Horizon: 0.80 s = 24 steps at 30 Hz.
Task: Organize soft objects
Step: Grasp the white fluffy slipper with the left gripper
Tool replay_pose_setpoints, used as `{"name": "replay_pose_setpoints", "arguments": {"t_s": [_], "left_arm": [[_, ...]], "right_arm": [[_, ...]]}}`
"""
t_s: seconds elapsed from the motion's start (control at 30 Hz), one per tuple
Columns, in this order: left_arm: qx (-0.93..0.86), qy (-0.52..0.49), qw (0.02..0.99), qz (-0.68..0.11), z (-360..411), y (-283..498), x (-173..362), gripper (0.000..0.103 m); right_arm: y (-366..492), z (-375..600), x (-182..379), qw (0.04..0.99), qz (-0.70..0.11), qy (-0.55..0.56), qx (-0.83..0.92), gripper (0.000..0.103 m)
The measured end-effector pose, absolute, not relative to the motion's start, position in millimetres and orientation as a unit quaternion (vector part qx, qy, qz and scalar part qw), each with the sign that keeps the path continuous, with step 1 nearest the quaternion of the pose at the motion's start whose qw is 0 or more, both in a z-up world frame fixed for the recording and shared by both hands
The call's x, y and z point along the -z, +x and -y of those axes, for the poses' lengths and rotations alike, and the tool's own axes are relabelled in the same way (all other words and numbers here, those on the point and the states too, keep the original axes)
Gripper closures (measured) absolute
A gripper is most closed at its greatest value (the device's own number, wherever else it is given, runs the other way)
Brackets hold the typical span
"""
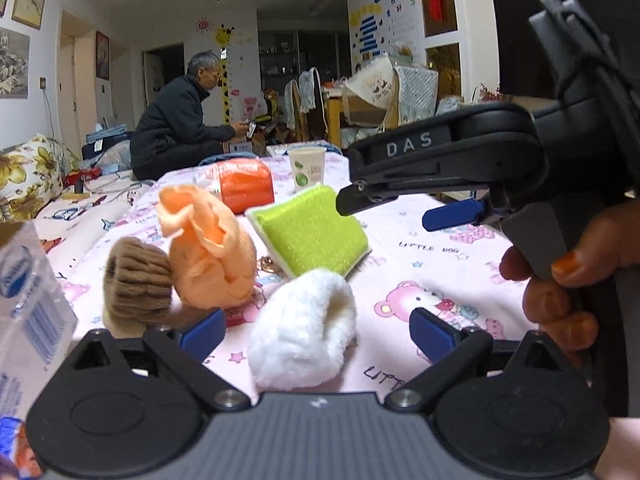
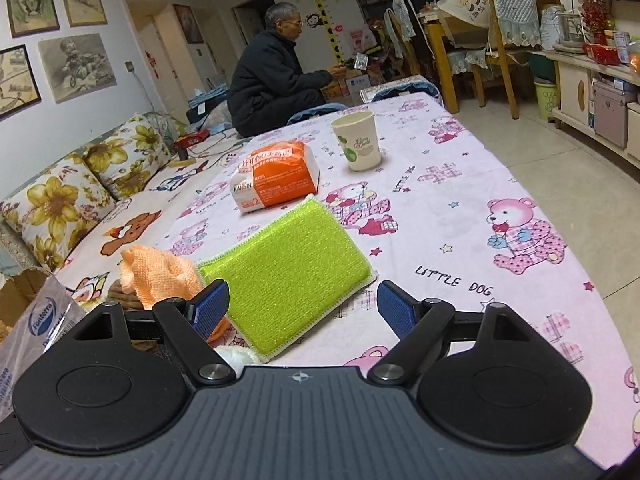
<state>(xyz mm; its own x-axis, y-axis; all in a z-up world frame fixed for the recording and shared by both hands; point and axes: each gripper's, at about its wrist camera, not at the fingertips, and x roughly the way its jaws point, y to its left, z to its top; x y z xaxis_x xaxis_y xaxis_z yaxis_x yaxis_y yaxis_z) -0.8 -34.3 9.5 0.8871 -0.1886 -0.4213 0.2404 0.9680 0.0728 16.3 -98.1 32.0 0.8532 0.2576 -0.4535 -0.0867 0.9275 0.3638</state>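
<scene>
White fluffy sock [image 1: 306,326] lies between the wide-open, empty left gripper [image 1: 318,330]; beyond it the green sponge [image 2: 286,270] fronts the equally open, empty right gripper [image 2: 304,306].

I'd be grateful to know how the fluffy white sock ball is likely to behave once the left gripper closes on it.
The white sock ball looks plush, so it will probably squash between the left gripper's open jaws. It seems light. Its rounded shape might roll on the tablecloth if nudged.
</scene>
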Motion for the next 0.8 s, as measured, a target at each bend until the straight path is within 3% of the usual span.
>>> {"name": "replay_pose_setpoints", "arguments": {"t_s": [0.13, 0.43, 0.8], "left_arm": [[0.120, 0.048, 0.966, -0.224, 34, 10, -8, 0.009], [0.120, 0.003, 0.955, -0.271, 21, 32, -5, 0.048], [0.112, -0.035, 0.954, -0.275, 6, 21, -8, 0.058]], "right_arm": [[21, 102, -30, 0.945, -0.264, 0.168, -0.099, 0.002], [42, 103, -22, 0.914, -0.298, 0.249, -0.115, 0.001], [52, 92, -12, 0.871, -0.320, 0.361, -0.094, 0.000]]}}
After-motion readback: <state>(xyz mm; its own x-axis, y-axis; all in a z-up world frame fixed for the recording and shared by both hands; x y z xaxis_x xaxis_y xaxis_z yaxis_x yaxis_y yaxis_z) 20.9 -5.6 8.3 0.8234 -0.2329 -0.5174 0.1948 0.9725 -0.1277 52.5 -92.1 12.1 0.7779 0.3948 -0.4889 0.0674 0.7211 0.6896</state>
